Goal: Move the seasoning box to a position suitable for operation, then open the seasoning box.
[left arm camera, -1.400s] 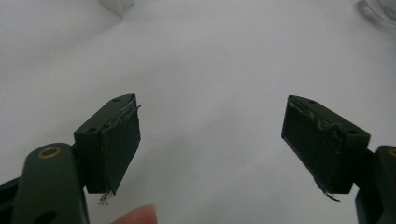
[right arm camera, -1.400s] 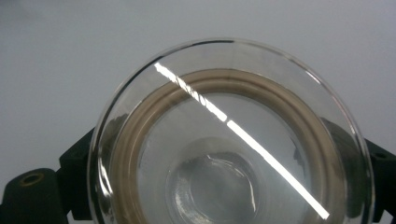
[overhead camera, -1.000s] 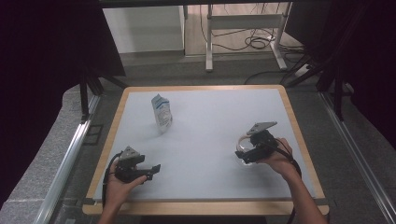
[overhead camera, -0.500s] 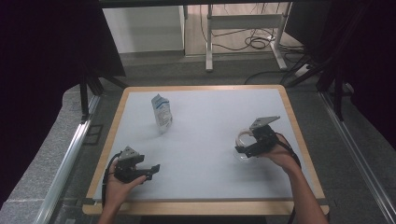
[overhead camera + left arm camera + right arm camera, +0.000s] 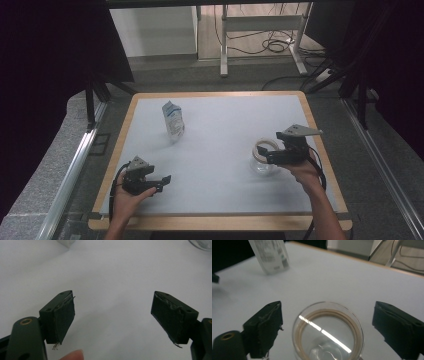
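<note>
Jar (image 5: 264, 156): clear glass, upright, near the table's (image 5: 225, 125) right edge.
Right gripper (image 5: 327, 322): jaws spread wide, flanking the jar's rim, not touching.
Left gripper (image 5: 161, 181): open, idle, near-left corner.
Technique: centre rim, close evenly, avoid tipping.

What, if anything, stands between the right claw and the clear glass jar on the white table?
Nothing visible. The right claw is open, its jaws either side of the clear glass jar, not touching it. The white printed pouch stands farther off.
</note>
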